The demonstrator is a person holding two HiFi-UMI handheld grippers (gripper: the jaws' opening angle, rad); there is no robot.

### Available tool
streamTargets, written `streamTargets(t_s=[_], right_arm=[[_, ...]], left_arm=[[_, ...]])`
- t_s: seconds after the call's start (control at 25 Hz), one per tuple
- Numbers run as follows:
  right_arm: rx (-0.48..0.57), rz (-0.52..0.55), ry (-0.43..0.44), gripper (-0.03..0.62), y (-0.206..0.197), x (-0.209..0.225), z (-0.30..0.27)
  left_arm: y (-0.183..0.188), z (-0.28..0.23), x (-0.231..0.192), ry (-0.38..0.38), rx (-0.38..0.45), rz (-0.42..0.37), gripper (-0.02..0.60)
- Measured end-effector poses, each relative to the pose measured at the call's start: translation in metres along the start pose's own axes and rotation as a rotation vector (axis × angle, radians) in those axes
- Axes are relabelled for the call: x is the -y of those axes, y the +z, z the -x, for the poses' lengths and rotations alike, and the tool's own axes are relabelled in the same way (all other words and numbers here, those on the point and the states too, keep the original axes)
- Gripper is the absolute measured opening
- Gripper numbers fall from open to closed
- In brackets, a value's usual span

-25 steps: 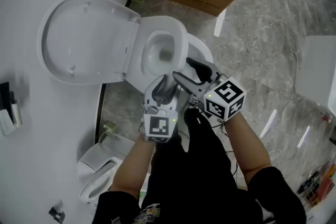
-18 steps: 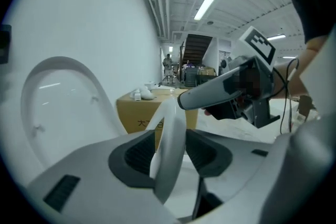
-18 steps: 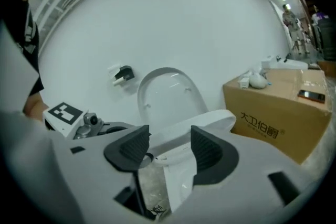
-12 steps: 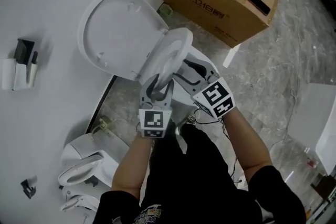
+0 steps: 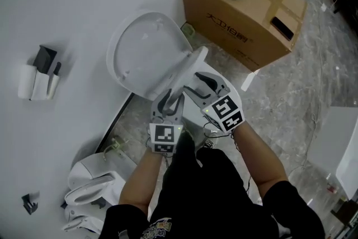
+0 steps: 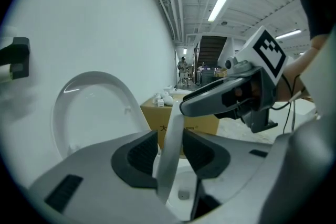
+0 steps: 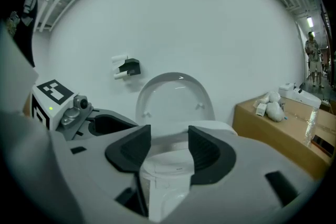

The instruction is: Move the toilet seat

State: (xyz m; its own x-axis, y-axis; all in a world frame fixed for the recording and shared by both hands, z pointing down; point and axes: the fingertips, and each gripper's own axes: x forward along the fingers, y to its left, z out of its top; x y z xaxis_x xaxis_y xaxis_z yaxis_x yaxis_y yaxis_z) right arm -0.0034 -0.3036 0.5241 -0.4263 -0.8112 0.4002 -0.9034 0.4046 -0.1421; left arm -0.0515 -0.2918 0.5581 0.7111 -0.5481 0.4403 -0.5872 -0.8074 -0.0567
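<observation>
Left tongs: closing narrowly on toilet seat rim.
Right tongs: apart, empty.
Toilet seat: white, tilted half-raised before lid.

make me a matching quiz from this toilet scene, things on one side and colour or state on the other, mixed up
Things:
1. lid
2. seat
3. box
4. holder

Colour or state:
a. brown cardboard
b. small, mounted on the wall, left of the lid
c. half raised, standing on edge
d. fully up, leaning back on the wall

Pairs: 1-d, 2-c, 3-a, 4-b
</observation>
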Motion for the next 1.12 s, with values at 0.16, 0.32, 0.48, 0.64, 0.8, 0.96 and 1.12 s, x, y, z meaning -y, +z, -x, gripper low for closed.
streamTargets(t_s=[0.16, 0.32, 0.48, 0.64, 0.8, 0.96, 1.12], right_arm=[[0.017, 0.008, 0.006, 0.23, 0.021, -0.001, -0.027], [0.019, 0.006, 0.009, 0.229, 0.037, -0.004, -0.055], [0.011, 0.01, 0.02, 0.229, 0.049, -0.006, -0.082], [0.028, 0.007, 0.027, 0.227, 0.066, -0.008, -0.109], [0.028, -0.002, 0.028, 0.222, 0.073, -0.008, -0.131], [0.019, -0.006, 0.028, 0.221, 0.08, -0.009, -0.149], [0.019, -0.01, 0.026, 0.219, 0.084, -0.01, -0.16]], left_arm=[[0.01, -0.004, -0.031, 0.015, 0.027, 0.011, 0.126], [0.015, -0.005, -0.063, 0.025, 0.04, 0.016, 0.121], [0.016, -0.004, -0.093, 0.044, 0.05, 0.023, 0.121], [0.016, 0.0, -0.122, 0.066, 0.053, 0.033, 0.12], [0.018, 0.006, -0.142, 0.086, 0.069, 0.033, 0.117], [0.016, 0.009, -0.149, 0.062, 0.068, 0.031, 0.117], [0.016, 0.012, -0.154, 0.047, 0.077, 0.037, 0.117]])
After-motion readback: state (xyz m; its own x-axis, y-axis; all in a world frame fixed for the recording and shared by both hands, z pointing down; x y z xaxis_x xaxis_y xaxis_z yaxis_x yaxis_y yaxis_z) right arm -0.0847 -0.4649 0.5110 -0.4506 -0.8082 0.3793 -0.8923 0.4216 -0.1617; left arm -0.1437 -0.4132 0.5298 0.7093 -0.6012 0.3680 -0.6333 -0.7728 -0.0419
